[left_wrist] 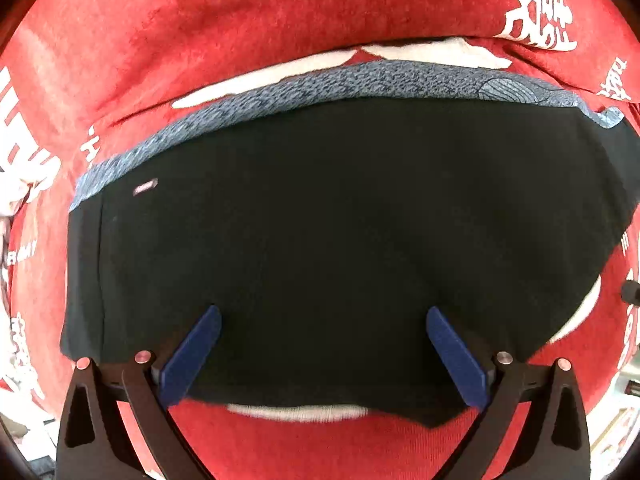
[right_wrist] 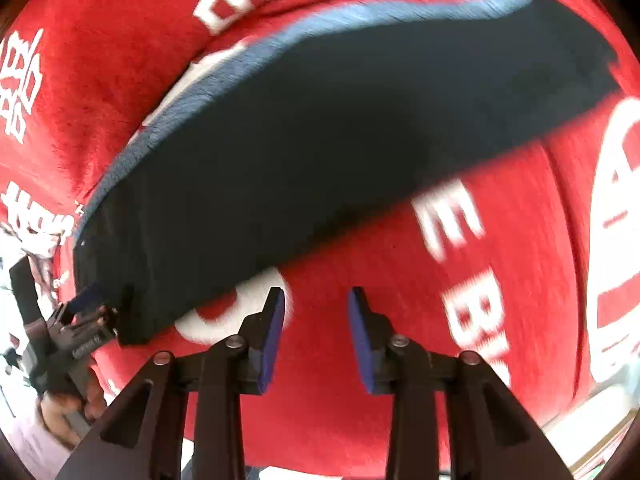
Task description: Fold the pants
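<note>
The black pants (left_wrist: 340, 232) lie folded on the red blanket, with a blue patterned band (left_wrist: 320, 84) along their far edge. My left gripper (left_wrist: 324, 316) is open, its blue fingers spread over the near part of the pants. In the right wrist view the pants (right_wrist: 320, 140) lie as a dark slab up and to the left. My right gripper (right_wrist: 316, 300) is open and empty over bare blanket, just beside the pants' near edge. The left gripper (right_wrist: 86, 300) shows at the pants' left end in that view.
A red blanket (left_wrist: 240, 20) with white lettering covers the surface under the pants and shows in the right wrist view (right_wrist: 400, 340). The blanket's edge and pale clutter beyond it show at the lower right (right_wrist: 600, 420). A hand (right_wrist: 60, 412) holds the left gripper.
</note>
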Demonstrator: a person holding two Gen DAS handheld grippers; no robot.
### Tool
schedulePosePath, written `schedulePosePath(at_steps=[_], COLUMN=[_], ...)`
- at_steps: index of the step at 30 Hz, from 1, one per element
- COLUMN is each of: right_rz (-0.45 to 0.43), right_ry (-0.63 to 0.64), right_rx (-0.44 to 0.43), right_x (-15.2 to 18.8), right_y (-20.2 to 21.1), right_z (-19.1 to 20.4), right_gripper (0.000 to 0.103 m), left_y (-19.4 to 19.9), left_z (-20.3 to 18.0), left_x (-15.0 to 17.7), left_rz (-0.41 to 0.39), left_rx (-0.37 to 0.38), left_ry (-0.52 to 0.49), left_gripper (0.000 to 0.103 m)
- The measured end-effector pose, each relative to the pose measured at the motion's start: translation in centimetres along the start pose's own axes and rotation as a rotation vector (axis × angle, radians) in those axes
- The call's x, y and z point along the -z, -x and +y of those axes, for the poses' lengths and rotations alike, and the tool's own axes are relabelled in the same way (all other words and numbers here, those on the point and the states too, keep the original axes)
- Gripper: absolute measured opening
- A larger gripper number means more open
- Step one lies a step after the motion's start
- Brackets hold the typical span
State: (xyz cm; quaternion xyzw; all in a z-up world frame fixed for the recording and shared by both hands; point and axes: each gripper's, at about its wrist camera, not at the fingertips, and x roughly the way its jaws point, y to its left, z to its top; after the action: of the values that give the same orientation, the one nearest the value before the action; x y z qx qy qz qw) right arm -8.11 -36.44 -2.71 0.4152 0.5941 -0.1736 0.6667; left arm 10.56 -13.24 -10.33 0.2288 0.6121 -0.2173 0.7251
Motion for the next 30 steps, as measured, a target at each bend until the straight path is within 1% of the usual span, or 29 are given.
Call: schedulePosePath(at_steps=[3, 5, 7, 9, 10, 12, 14, 16, 18, 19, 21, 22, 23, 24, 26, 27, 29, 30], right_rz=[-0.025, -0.048, -0.073, -0.122, -0.161, -0.235, -0.274, -0.312, -0.329, -0.334, -0.325, -0.311, -0.303, -0.284, -0.289, -0.284, -0.246, -0.230], right_ry=[-0.065, -0.107, -0.138, -0.165, -0.183, -0.237, -0.294, -0.343, -0.366, -0.374, -0.373, -0.359, -0.353, -0.355, -0.340, -0.319, -0.287, -0.293], right_rx=[-0.013, -0.024, -0.035, -0.041, -0.048, -0.059, -0.081, -0.075, -0.068, -0.084, -0.101, -0.102, -0.099, -0.112, -0.143, -0.136, -0.109, -0.122], right_x=[0.9, 1.0, 0.9, 0.2, -0.3, -2.3, -4.9, -7.7, -10.0, -11.2, -12.8, -13.9, -14.2, -14.2, -13.9, -13.6, -13.0, -12.8], right_y=[1.6, 2.5, 3.2, 4.4, 5.2, 6.8, 7.6, 8.1, 8.2, 8.0, 7.4, 7.3, 7.2, 7.3, 8.1, 8.3, 7.5, 7.0], right_z=[-2.2, -3.6, -4.8, -6.4, -7.4, -10.0, -13.0, -16.0, -18.2, -19.0, -20.1, -20.9, -21.2, -21.4, -21.8, -22.0, -22.8, -23.5], right_gripper=[0.039, 0.041, 0.041, 0.041, 0.041, 0.042, 0.044, 0.045, 0.045, 0.045, 0.045, 0.044, 0.021, 0.007, 0.008, 0.008, 0.008, 0.008], left_y=[1.4, 2.2, 2.6, 3.0, 3.1, 3.1, 3.0, 2.9, 2.4, 1.7, 0.2, 0.0, 0.1, 0.1, 0.3, 0.4, 0.4, 0.5], left_z=[-0.9, -2.6, -4.6, -7.1, -8.2, -9.9, -11.5, -13.5, -14.4, -14.7, -15.0, -14.8, -14.5, -14.4, -14.1, -14.2, -14.4, -14.5], left_x=[0.0, -0.4, -1.0, -2.0, -2.7, -3.8, -5.1, -6.0, -6.6, -6.7, -6.2, -5.8, -5.4, -5.3, -5.0, -4.9, -4.9, -4.9], left_rz=[-0.018, -0.026, -0.034, -0.056, -0.068, -0.081, -0.097, -0.118, -0.115, -0.093, -0.049, -0.053, -0.059, -0.048, -0.029, -0.022, -0.019, -0.018], left_rx=[-0.024, -0.019, 0.000, 0.009, 0.013, 0.020, 0.017, -0.005, -0.025, -0.038, -0.048, -0.040, -0.029, -0.023, -0.019, -0.021, -0.032, -0.038], left_ry=[-0.033, -0.052, -0.062, -0.079, -0.082, -0.075, -0.055, -0.026, 0.009, 0.032, 0.072, 0.107, 0.143, 0.158, 0.182, 0.182, 0.171, 0.164], left_gripper=[0.103, 0.103, 0.103, 0.103, 0.103, 0.103, 0.103, 0.103, 0.103, 0.103, 0.103, 0.103, 0.103, 0.103, 0.103, 0.103, 0.103, 0.103])
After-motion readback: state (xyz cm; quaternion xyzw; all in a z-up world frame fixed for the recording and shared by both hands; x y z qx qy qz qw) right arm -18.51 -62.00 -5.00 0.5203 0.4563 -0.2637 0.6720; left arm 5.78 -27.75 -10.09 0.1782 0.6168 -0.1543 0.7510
